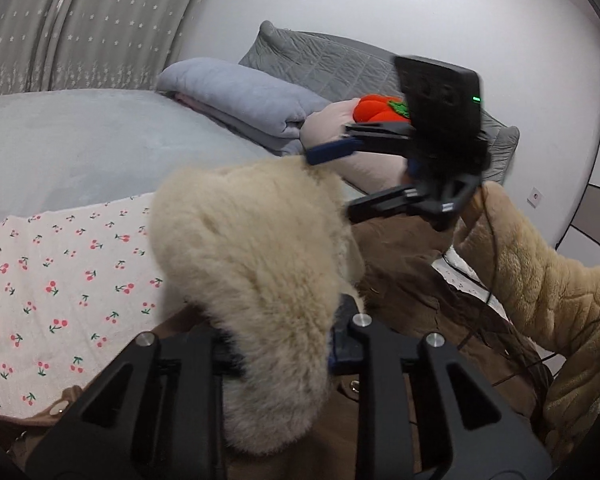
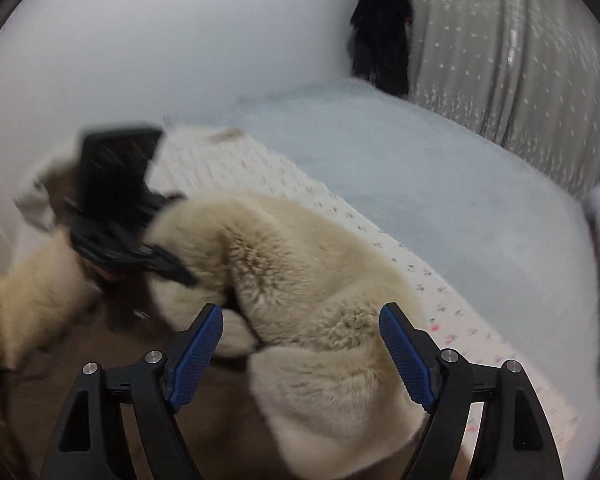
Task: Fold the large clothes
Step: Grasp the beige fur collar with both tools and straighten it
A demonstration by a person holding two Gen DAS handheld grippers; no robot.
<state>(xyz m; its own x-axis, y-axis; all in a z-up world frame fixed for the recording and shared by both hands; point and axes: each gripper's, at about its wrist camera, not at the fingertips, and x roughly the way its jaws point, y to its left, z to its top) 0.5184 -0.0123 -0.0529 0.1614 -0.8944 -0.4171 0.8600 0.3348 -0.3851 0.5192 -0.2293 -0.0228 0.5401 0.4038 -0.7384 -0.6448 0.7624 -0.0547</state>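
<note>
Brown coat with cream fleece lining (image 1: 260, 280) on cherry-print sheet (image 1: 60, 280). Left gripper (image 1: 288, 344) clamps fleece; right gripper (image 2: 300, 356) jaws wide, gripping nothing.

Home bedroom; a bed (image 1: 80, 148) under a grey plush cover fills the left wrist view from nine to eleven o'clock; folded grey quilt (image 1: 240, 96) and quilted pillow (image 1: 320, 60) stacked near twelve; star-print curtains (image 1: 60, 20) at ten; cherry-print sheet (image 1: 60, 280) at eight; wall socket (image 1: 535, 198) at three.
</note>
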